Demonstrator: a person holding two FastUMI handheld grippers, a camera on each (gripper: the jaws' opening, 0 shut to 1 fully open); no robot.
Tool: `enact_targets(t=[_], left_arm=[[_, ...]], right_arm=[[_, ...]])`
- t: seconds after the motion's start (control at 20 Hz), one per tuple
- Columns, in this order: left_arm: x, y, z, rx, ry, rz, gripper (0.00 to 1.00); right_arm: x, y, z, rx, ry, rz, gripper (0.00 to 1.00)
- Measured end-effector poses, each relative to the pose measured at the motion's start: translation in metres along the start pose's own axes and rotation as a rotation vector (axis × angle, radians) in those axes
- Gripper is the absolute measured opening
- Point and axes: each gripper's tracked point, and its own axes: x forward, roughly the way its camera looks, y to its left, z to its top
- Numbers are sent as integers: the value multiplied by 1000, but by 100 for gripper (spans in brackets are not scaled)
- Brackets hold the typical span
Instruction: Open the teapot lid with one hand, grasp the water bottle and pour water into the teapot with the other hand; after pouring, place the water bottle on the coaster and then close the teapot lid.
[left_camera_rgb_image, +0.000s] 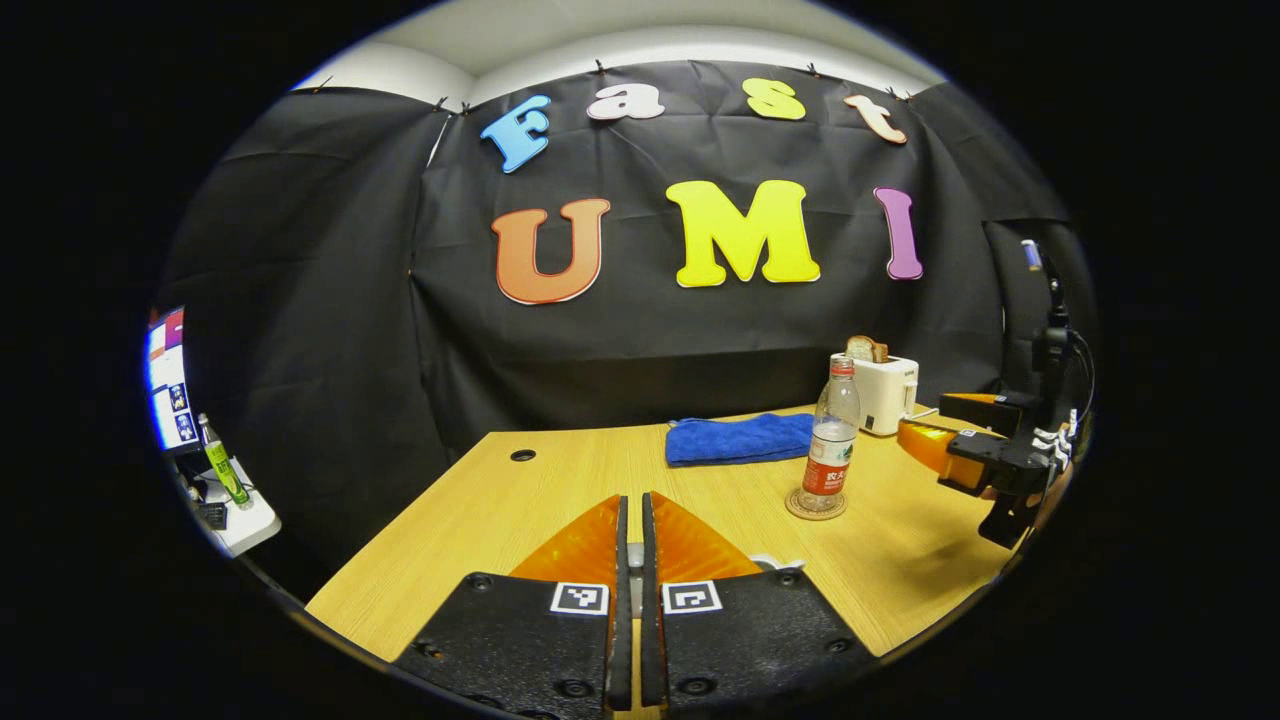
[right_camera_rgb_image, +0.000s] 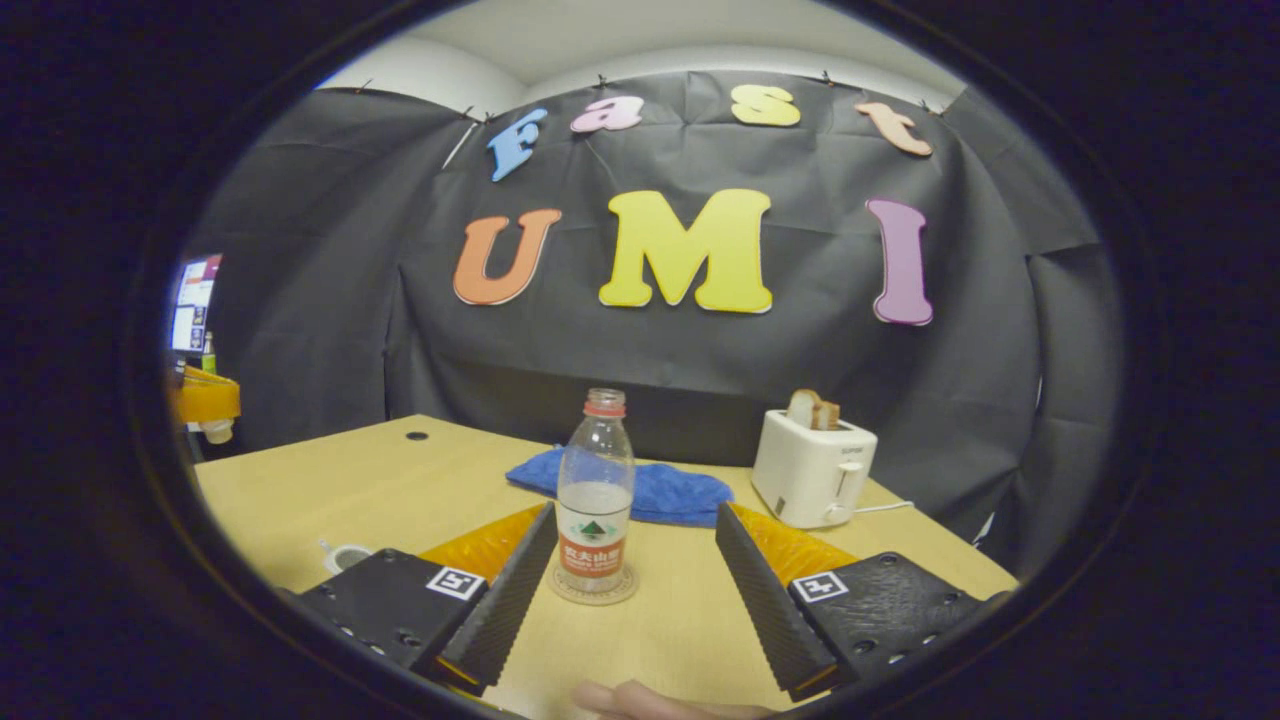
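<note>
Clear plastic water bottle (right_camera_rgb_image: 595, 490) stands upright on round woven coaster (right_camera_rgb_image: 594, 590); right gripper (right_camera_rgb_image: 634, 590) gapes wide, left gripper (left_camera_rgb_image: 631, 560) nearly closed, empty.

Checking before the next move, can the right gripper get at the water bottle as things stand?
Probably yes. The right gripper is open, with the water bottle standing upright on its coaster straight ahead between the fingers, and nothing in between.

Black-draped booth — pale wooden surface (right_camera_rgb_image: 380, 480)

White ceiling (left_camera_rgb_image: 640, 40) above the cloth wall (left_camera_rgb_image: 330, 330); a lit monitor (left_camera_rgb_image: 166, 380) stands at far left.
</note>
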Motion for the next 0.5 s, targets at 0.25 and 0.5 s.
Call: enact_targets(t=[0.25, 0.5], left_arm=[[16, -47, -9, -34, 5, -64, 6], [31, -95, -27, 0, 7, -133, 7]], right_arm=[[-39, -22, -8, -68, -27, -34, 95], [-56, -35, -23, -49, -22, -37, 95]])
